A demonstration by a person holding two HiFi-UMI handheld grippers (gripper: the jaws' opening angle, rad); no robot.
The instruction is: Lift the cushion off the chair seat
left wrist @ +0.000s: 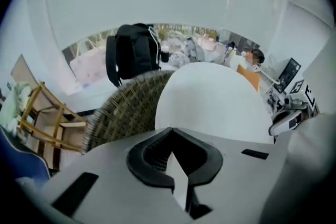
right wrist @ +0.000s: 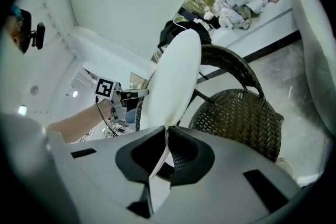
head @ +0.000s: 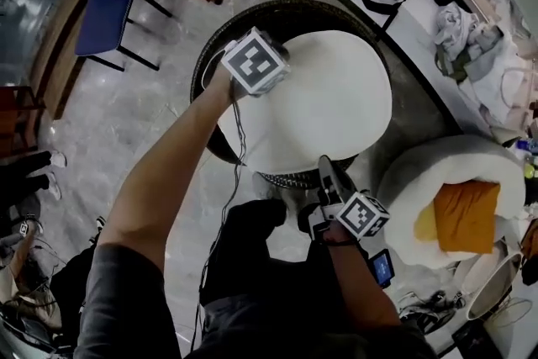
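cushion (head: 324, 101): up over the wicker chair (head: 204, 63) seat, tilted | left tongs (left wrist: 170, 134) clamped on its left rim, right tongs (right wrist: 167, 131) pinching the near rim | looks light, soft, kinda floppy, so grab the rim on opposite sides

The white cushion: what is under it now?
Under the cushion is the dark woven chair; only its rim shows in the head view. The rest is covered, so whether anything lies there cannot be seen.
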